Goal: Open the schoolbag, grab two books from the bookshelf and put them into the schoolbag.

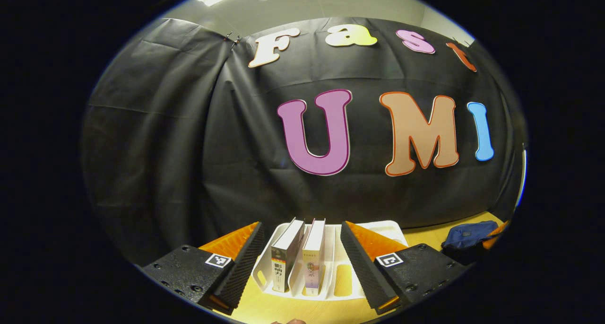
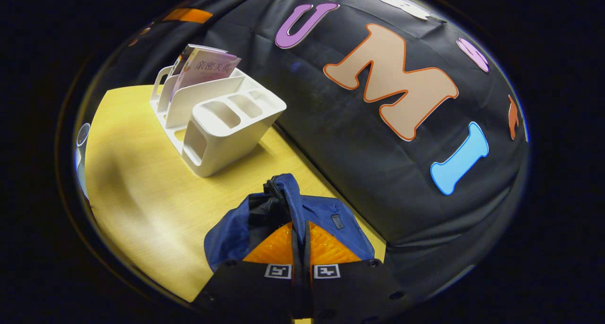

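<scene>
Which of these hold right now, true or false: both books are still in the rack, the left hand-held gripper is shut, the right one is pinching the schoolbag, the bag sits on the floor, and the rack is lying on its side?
1. Two books stand in the white rack. True.
2. The left hand-held gripper is shut. False: its fingers stand wide apart, either side of the books, touching neither.
3. The right hand-held gripper is closed on the blue schoolbag. True: its fingers meet on a fold of fabric by the zipper.
4. The schoolbag sits on the floor. False: it lies on the wooden table, beside the rack.
5. The rack lies on its side. False: it stands upright.
</scene>
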### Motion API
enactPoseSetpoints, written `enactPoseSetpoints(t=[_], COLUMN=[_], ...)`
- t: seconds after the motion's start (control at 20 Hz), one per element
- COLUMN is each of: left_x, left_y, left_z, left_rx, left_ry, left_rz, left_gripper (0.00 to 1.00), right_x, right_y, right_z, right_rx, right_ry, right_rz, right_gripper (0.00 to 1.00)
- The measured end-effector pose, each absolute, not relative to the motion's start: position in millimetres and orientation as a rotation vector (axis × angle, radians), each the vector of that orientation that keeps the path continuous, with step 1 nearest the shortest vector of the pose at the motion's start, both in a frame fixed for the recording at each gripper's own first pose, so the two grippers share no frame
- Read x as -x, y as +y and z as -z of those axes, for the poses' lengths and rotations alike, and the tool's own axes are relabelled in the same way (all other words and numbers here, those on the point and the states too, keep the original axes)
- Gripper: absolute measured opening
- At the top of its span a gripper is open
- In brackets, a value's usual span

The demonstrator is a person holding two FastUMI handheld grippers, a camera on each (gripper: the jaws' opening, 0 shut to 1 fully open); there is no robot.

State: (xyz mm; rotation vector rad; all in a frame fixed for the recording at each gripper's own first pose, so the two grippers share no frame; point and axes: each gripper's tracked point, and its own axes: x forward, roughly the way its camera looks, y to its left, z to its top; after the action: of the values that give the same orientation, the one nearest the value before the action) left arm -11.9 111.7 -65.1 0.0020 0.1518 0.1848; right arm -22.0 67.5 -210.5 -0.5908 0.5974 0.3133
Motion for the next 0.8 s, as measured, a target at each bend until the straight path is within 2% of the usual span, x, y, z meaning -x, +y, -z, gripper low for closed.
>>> enactPoseSetpoints(t=[0.55,0.8], left_x=[-12.7,-32.8], left_y=[114.8,95.9], left_z=[92.8,112.4], left_rx=[0.012,0.000], left_ry=[0.255,0.377], left_rz=[-0.083,0.061], left_gripper=[0.95,0.95], right_x=[-5.2,-14.7], right_y=[59.2,47.5], right_z=[171.6,168.4], right_rx=[0.596,0.599], right_ry=[0.559,0.561], right_rz=[-0.267,-0.245], right_gripper=[0.03,0.03])
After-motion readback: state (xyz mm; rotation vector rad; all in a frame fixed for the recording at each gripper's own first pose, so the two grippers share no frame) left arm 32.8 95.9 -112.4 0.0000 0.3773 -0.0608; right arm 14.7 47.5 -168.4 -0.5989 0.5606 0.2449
